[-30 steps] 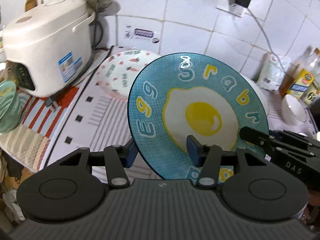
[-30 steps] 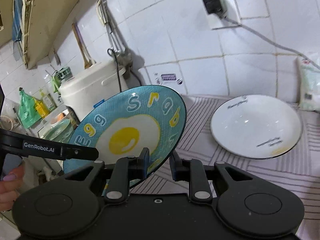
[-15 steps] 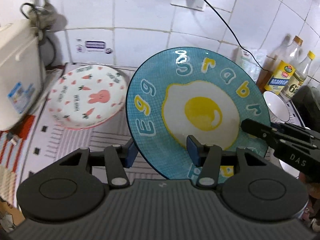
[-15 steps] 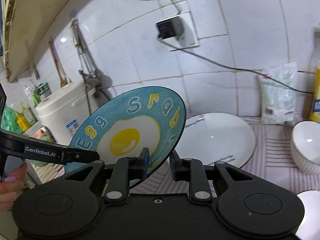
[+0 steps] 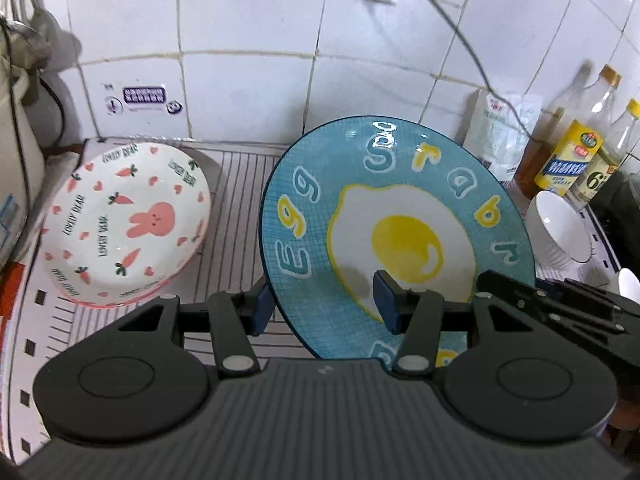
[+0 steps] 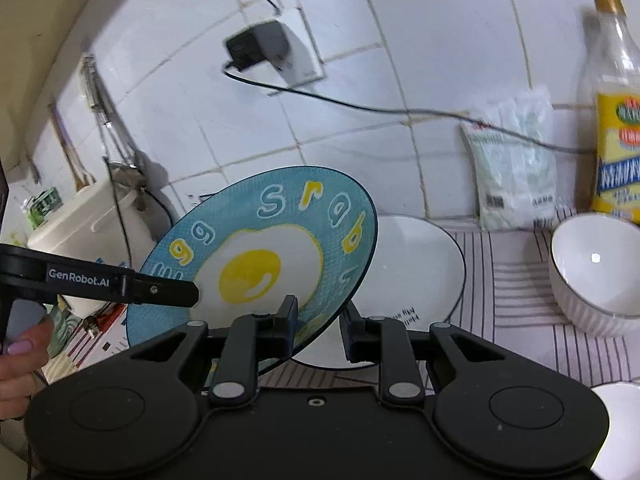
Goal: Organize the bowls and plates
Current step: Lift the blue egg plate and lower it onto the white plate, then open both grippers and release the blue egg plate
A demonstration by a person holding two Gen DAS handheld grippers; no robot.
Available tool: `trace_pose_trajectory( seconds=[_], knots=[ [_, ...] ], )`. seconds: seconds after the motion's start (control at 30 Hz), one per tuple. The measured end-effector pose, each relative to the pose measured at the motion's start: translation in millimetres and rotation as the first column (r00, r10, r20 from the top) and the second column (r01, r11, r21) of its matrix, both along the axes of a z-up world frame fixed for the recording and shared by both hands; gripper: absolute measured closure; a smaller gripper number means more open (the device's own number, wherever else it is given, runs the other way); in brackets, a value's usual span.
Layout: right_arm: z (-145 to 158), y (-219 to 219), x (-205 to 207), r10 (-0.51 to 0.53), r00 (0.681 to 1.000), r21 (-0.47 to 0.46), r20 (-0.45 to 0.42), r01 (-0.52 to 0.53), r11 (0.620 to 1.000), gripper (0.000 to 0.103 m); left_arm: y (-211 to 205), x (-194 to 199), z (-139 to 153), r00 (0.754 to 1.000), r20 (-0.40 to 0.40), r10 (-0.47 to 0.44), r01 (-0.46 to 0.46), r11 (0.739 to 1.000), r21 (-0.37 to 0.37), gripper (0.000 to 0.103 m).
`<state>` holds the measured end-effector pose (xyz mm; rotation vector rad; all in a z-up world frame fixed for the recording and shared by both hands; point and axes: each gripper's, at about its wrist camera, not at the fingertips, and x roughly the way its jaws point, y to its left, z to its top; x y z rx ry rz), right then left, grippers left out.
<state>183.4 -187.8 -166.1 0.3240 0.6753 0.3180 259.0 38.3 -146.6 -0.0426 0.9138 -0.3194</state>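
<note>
1. Both my grippers have the blue egg plate [image 5: 400, 216] right now. It's up off the tabletop [image 5: 240, 168], tilted nearly on edge, egg face toward the cameras.
2. Left gripper [image 5: 322, 306]: fingers clenched across the plate's lower rim, one pad behind, one on the face.
3. Right gripper [image 6: 320, 322]: fingers pinching the same plate's lower rim from the other side.
4. Bunny plate [image 5: 128, 222] sits flat to the left by the rice cooker [image 6: 92, 236].
5. Plain white plate [image 6: 416, 276] lies right behind the egg plate, white bowl [image 6: 596, 264] further right near the oil bottles [image 5: 576, 144].
</note>
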Motion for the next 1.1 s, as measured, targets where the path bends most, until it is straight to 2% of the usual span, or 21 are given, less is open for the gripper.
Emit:
trace_pose_trajectory(
  seconds=[0.13,0.27,0.4,0.6,0.9,1.1],
  knots=[
    [-13.1,-1.4,8.1,-0.012,0.999,-0.014,-0.047,0.011,1.000,0.075,-3.9,9.9,-15.2,1.000,-0.022,-0.010,0.010,1.000,-0.012,0.052],
    [-24.4,-2.7,15.2,-0.013,0.997,-0.012,-0.076,0.012,1.000,0.075,-15.6,17.0,-31.2,0.999,-0.044,0.001,0.001,0.999,0.042,0.052],
    [-33.5,-4.7,24.9,-0.034,0.994,-0.015,-0.103,0.032,0.999,0.075,-17.6,29.7,-41.1,0.996,-0.081,0.025,-0.024,1.000,0.009,0.052],
    [-35.3,-13.3,37.5,-0.078,0.983,0.003,-0.164,0.079,0.997,0.075,-39.7,47.6,-42.1,0.993,-0.120,0.014,-0.006,0.998,0.070,0.052],
    [-31.4,-10.9,56.2,-0.160,0.957,-0.075,-0.242,0.146,0.986,0.075,-49.2,74.4,-49.8,0.970,-0.241,0.023,-0.003,0.997,0.082,0.053],
    [-22.3,-1.1,65.0,-0.148,0.946,-0.163,-0.287,0.104,0.981,0.073,-48.8,84.8,-49.3,0.956,-0.292,0.027,-0.003,0.997,0.082,0.053]
  ],
)
